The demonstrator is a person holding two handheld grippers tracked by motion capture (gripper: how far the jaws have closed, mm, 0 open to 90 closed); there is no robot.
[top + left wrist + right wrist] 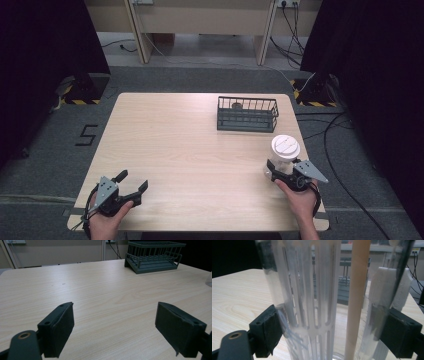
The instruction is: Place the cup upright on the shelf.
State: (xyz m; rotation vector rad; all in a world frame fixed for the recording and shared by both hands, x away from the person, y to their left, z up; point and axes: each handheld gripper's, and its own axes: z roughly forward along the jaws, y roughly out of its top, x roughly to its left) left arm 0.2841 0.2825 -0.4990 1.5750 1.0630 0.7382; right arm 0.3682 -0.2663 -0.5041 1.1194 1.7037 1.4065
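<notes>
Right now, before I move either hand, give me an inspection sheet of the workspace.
Surface: pale wood table, bare between items.
Job's things: clear lidded container upright near the right edge; dark wire basket at the far right.
Clutter: nothing seen.
Grippers: right gripper closed on the container; left gripper open, holding nothing.
Cables: black cables on the floor, right side.
Surroundings: grey floor, black curtains, a "5" floor mark.

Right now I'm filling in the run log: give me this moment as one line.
left tongs: open, nothing held | right tongs: shut on clear container | rack: far side of table
</notes>
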